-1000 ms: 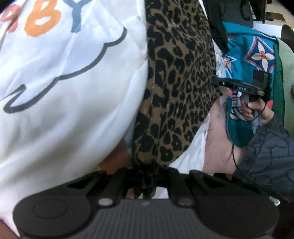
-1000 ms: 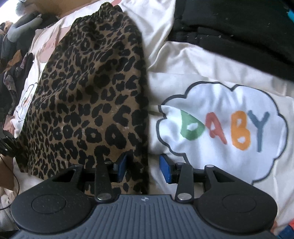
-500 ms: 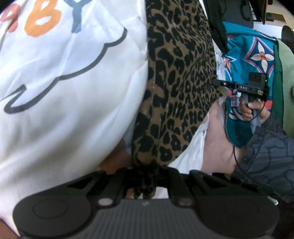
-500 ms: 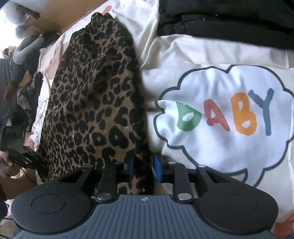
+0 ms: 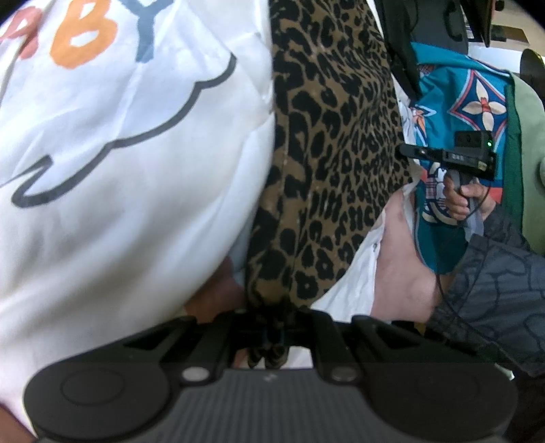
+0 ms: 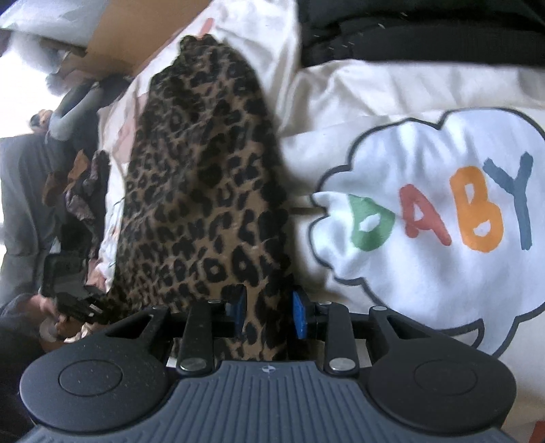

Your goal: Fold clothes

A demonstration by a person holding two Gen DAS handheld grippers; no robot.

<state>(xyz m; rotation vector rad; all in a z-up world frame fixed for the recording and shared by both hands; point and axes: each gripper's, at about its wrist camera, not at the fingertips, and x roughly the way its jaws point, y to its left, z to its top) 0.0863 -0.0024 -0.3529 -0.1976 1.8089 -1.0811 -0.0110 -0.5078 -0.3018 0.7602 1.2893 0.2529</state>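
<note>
The left gripper (image 5: 272, 335) is closed tight on a bunched end of the leopard-print garment (image 5: 333, 153); its pads are almost wholly hidden by the gathered cloth. The right gripper (image 6: 267, 315) has its two blue pads (image 6: 299, 315) set against the opposite end of the same garment (image 6: 204, 191), with a thick fold filling the gap between them. In the right wrist view the garment runs away from the gripper as a narrow raised band; its far end is blurred.

Directly right of that band lies a white cloth (image 6: 425, 218) printed with a cloud outline and coloured letters. In the left wrist view the same white cloth (image 5: 119, 153) fills the area left of the gripper, and its print is cut off by the picture's top edge. Beyond the white cloth, a black garment (image 6: 425, 30) is cut off at the top. A teal patterned fabric (image 5: 456, 112) lies right of the leopard-print band, behind the hand (image 5: 463, 197) that carries the right gripper. What the clothes rest on cannot be made out.

Compared with one second earlier, the right gripper's pads stand closer together and now enclose the fold rather than straddling the garment's edge. The left gripper's grip is unchanged.
</note>
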